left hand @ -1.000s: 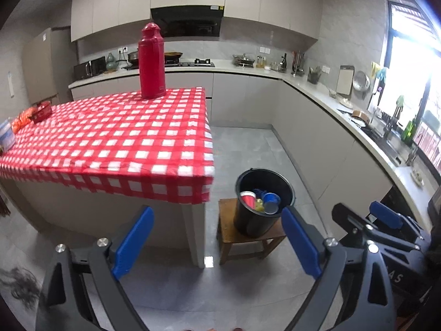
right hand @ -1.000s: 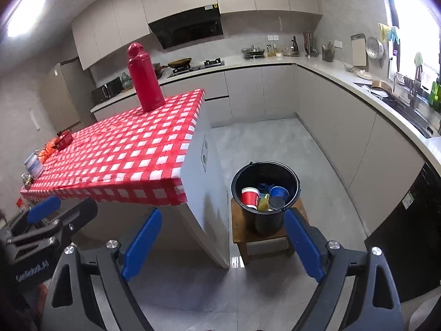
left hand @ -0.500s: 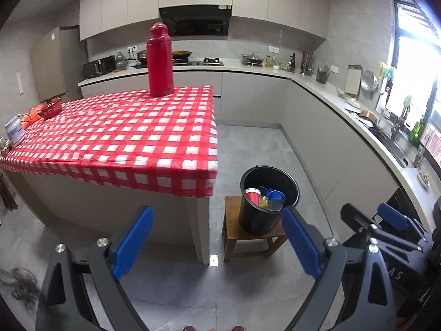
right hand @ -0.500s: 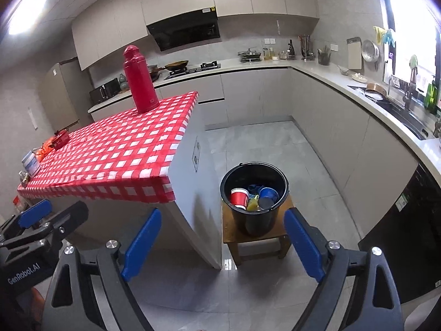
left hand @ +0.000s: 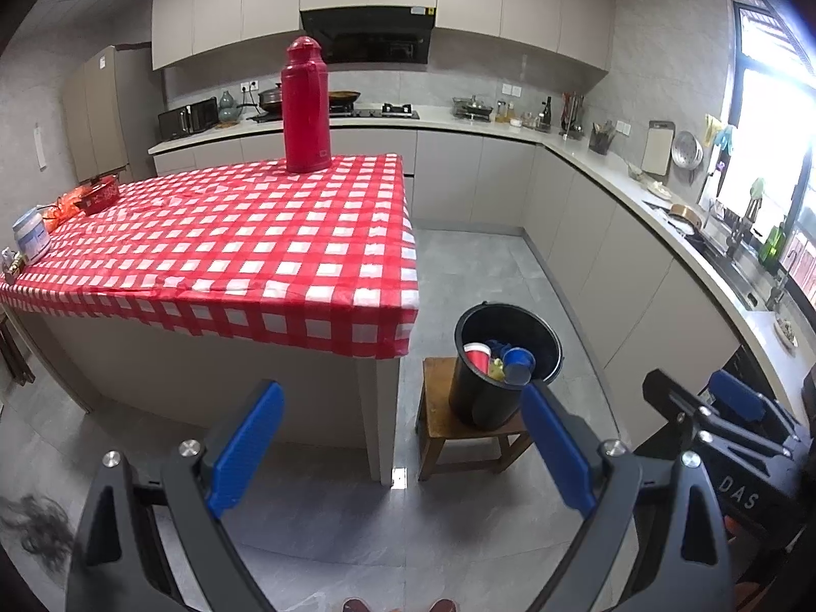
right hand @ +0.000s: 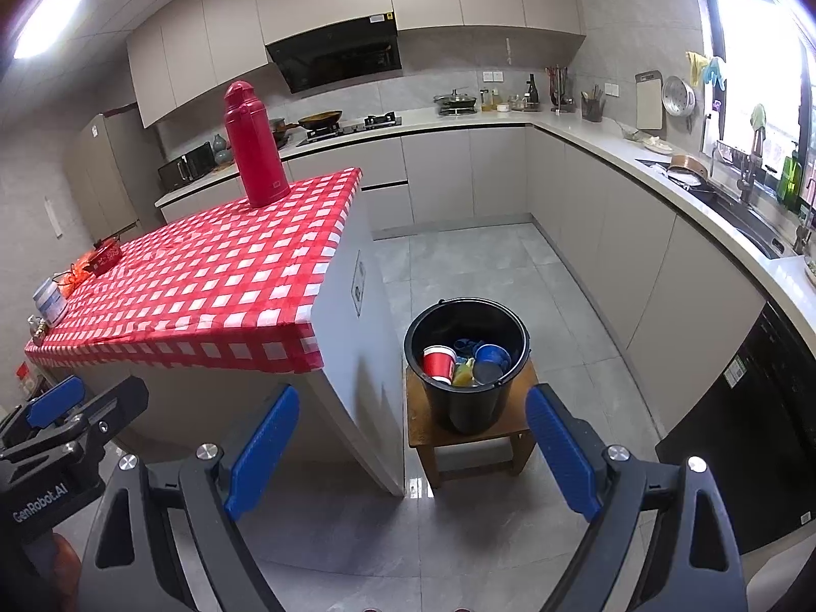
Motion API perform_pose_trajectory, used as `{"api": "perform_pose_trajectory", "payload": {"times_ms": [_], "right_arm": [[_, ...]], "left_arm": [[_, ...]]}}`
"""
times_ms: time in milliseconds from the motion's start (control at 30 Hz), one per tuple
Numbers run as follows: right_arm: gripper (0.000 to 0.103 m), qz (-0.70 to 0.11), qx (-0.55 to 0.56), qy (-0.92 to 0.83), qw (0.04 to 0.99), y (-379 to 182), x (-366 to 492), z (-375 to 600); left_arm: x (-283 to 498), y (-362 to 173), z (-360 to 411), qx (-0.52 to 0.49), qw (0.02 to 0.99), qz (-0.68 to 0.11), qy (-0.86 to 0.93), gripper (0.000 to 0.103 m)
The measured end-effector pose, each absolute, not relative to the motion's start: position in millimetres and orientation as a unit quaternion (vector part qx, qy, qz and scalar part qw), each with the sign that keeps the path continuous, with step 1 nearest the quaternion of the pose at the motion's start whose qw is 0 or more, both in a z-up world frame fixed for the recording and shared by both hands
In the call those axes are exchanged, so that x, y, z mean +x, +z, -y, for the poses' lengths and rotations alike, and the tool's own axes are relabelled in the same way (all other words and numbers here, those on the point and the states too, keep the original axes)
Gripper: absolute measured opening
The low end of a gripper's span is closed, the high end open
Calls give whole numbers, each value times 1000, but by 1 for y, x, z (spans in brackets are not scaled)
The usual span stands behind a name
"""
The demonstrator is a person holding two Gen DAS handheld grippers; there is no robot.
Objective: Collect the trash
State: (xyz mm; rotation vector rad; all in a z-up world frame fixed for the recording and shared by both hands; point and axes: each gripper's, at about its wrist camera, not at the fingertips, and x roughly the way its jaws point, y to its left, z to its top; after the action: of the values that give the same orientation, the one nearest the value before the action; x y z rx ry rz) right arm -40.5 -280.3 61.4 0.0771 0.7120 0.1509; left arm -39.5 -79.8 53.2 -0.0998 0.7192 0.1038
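Bucket [right hand: 466, 362] drifted slightly in view; sits ahead-below, nearer right gripper [right hand: 408, 451]. Left gripper [left hand: 403, 446], right: both spread, empty. Contents probably cups.

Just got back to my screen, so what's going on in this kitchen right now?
A person holds two grippers, and both the left gripper and the right gripper are open and empty. They point down toward a black bucket on a small wooden stool beside the checked table. The bucket already holds a red cup, blue cups and something yellow. A red flask stands on the table.
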Motion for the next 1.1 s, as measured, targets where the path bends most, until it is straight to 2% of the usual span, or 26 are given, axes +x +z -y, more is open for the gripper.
{"api": "perform_pose_trajectory", "payload": {"times_ms": [1100], "right_arm": [[92,-350,41,73,933,61,-46,276]], "left_arm": [[-40,55,84,-40,935,-350,37,95]]}}
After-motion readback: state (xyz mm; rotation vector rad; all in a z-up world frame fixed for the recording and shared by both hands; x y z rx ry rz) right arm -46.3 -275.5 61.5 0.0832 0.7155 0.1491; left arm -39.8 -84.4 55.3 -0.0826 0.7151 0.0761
